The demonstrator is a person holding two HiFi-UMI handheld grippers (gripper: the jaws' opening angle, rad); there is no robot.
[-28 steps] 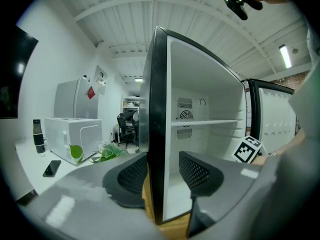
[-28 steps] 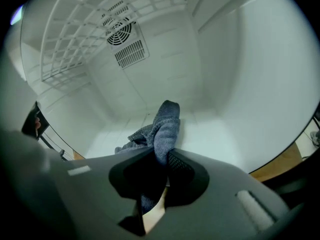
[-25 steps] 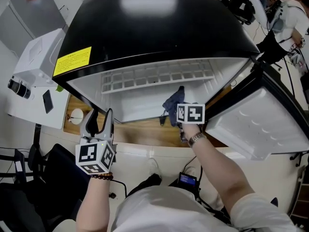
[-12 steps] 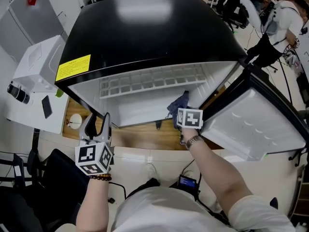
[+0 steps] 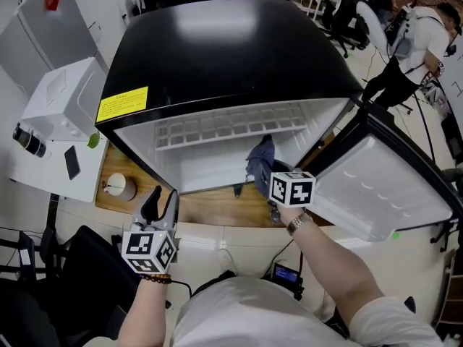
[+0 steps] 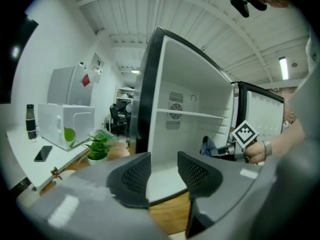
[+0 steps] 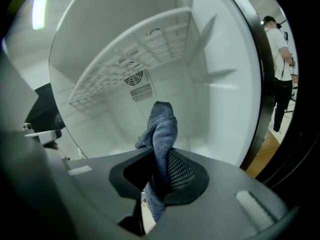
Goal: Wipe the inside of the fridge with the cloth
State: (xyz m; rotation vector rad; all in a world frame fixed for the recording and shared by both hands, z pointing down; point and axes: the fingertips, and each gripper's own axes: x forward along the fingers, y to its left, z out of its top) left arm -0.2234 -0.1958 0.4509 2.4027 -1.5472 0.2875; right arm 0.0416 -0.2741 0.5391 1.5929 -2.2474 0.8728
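The fridge (image 5: pixel 217 71) has a black top and a white inside, and its door (image 5: pixel 376 186) stands swung open at the right. My right gripper (image 5: pixel 266 178) is shut on a blue-grey cloth (image 5: pixel 259 157), held up inside the lower compartment near its right wall. In the right gripper view the cloth (image 7: pixel 162 129) sticks up from between the pads of that gripper (image 7: pixel 160 171), below the wire shelf (image 7: pixel 130 59). My left gripper (image 5: pixel 162 199) hangs outside the fridge's front left corner. It is open and its jaws have just been closing a little, with nothing between them (image 6: pixel 164 171).
A white appliance (image 5: pixel 61 107) and a phone (image 5: pixel 71 162) sit on the counter at the left. A round cup (image 5: pixel 119 188) and a potted plant (image 6: pixel 100 146) stand on the wooden board (image 5: pixel 217 208) under the fridge. A person (image 5: pixel 412 42) stands at the back right.
My right gripper has lifted the cloth higher inside the fridge. My left gripper has moved right, closer to the fridge's front corner, with its jaws a little narrower.
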